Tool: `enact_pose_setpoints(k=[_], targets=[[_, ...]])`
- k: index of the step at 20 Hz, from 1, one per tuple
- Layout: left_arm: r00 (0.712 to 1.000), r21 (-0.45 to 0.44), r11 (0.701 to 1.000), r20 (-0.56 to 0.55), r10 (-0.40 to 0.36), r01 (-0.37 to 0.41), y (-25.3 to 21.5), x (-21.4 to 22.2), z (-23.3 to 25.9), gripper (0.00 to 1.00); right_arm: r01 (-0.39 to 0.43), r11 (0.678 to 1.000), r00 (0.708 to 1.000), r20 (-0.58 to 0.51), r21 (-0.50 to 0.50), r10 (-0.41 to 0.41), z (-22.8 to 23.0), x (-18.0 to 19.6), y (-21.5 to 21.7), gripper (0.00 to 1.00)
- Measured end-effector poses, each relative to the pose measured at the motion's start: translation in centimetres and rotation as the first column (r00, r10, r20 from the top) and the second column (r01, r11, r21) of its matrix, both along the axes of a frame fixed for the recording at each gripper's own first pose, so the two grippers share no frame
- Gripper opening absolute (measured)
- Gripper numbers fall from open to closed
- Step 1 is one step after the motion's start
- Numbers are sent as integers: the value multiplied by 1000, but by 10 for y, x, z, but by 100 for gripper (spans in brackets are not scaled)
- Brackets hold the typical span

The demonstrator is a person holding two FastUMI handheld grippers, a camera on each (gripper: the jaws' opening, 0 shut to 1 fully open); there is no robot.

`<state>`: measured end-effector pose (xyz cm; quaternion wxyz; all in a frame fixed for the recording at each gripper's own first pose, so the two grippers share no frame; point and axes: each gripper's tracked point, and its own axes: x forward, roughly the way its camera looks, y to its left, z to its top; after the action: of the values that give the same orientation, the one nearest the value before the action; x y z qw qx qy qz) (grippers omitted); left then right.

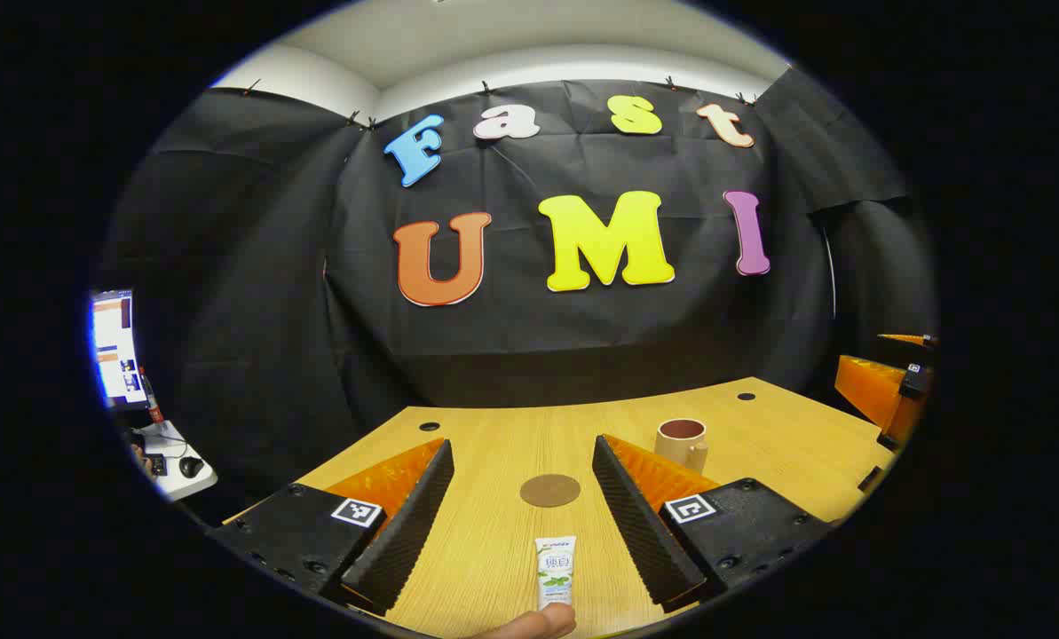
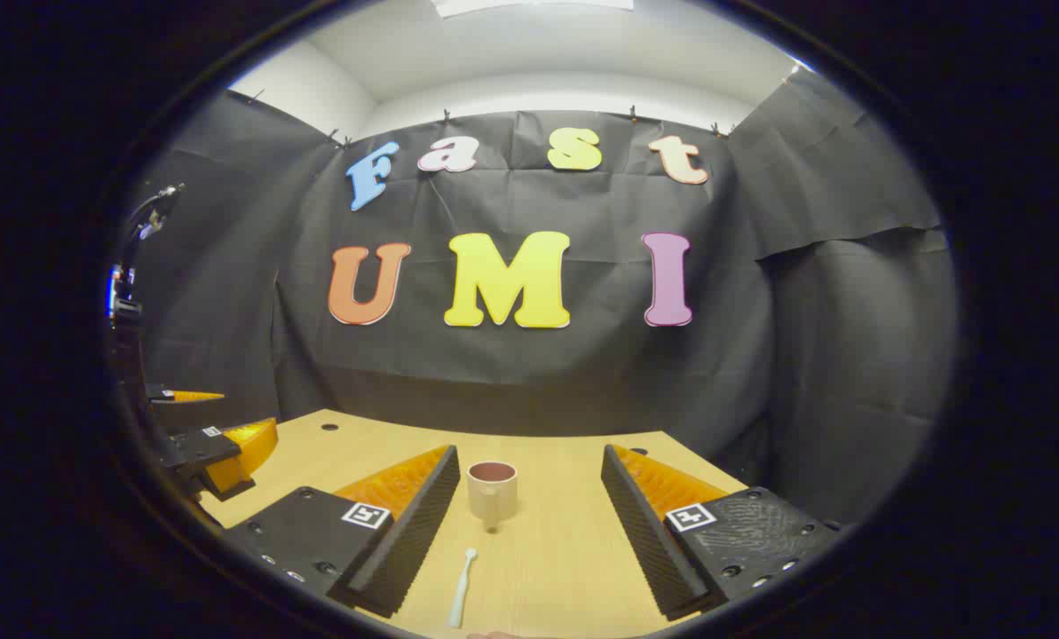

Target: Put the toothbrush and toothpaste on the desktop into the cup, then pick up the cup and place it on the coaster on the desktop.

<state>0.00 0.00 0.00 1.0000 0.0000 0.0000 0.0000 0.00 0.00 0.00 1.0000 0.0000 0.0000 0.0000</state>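
Observation:
In the left gripper view a white toothpaste tube (image 1: 555, 571) lies on the wooden desktop (image 1: 511, 444), between the fingers of my open left gripper (image 1: 525, 515). A round brown coaster (image 1: 549, 490) lies just beyond it. The beige cup (image 1: 682, 443) stands upright past the right finger. A fingertip (image 1: 538, 623) touches the tube's near end. In the right gripper view my right gripper (image 2: 529, 524) stands open, with a white toothbrush (image 2: 461, 587) lying between its fingers and the cup (image 2: 492, 489) upright a little farther on.
The left gripper (image 2: 214, 453) shows at the left edge of the right gripper view, and the right gripper (image 1: 889, 390) at the right edge of the left gripper view. Black cloth walls close the desk behind. A monitor and side table (image 1: 138, 399) stand far left.

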Motion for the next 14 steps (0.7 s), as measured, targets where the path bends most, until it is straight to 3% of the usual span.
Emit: enact_pose_setpoints(k=[14], targets=[[1000,-17,1000,17,15,-14,10,-17,0,99,26,999,1000,-12,-22,-26,-5,-6,0,96]])
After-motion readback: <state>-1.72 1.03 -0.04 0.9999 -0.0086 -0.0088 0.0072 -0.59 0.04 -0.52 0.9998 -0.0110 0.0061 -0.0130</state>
